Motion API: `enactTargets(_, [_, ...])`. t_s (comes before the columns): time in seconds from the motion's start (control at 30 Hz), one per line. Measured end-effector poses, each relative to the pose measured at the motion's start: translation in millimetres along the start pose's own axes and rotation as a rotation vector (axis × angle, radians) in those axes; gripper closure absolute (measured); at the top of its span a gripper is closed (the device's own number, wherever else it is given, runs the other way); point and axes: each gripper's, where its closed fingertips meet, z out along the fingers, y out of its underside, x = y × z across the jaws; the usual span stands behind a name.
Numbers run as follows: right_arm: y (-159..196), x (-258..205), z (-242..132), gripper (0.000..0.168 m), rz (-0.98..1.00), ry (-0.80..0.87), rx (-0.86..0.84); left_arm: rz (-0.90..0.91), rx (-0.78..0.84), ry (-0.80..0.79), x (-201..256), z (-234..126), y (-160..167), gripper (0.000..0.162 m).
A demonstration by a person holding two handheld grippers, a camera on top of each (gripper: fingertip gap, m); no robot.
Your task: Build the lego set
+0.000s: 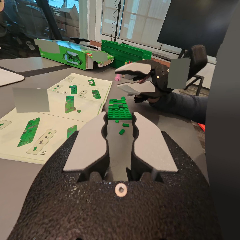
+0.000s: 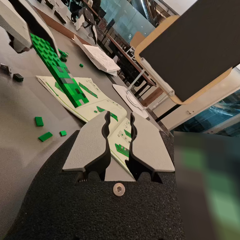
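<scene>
The green lego plate (image 1: 119, 113) is seen on the table (image 1: 162, 124), its near end between the tips of the left claw (image 1: 119, 116), which is parted and not visibly gripping. Its far half is tiled already; bare studs remain. Loose green tiles (image 1: 121, 131) lie beside it, unplaced. The right claw (image 2: 120, 115) is held narrowly parted, empty.

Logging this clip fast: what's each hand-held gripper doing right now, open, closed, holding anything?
Left hand-held gripper: open, fingers flanking the near end of the green lego plate, grip not confirmed.
Right hand-held gripper: open, empty.
</scene>
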Motion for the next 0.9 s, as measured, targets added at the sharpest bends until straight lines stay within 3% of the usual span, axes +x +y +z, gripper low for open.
enactTargets(0.37, [24,14,2,0.144,0.287,-0.026,-0.046,0.03,0.044,-0.09,-13,-5,-6,0.127])
enactTargets(0.53, [24,-2,0,0.148,0.408,-0.217,-0.072,0.05,0.116,-0.235,-34,-18,-16,0.127])
enactTargets(0.63, [25,-5,-7,0.155,0.368,-0.256,-0.096,0.059,0.122,-0.254,-36,-19,-16,0.127])
enactTargets(0.73, [26,-24,-15,0.164,0.359,-0.393,-0.155,0.073,0.116,-0.254,-35,-19,-16,0.127])
enactTargets(0.83, [20,-49,-20,0.165,0.51,-0.524,-0.321,0.092,0.112,-0.271,-37,-20,-16,0.127])
enactTargets(0.9, [16,-61,-17,0.165,0.615,-0.48,-0.426,0.109,0.113,-0.291,-40,-22,-17,0.127])
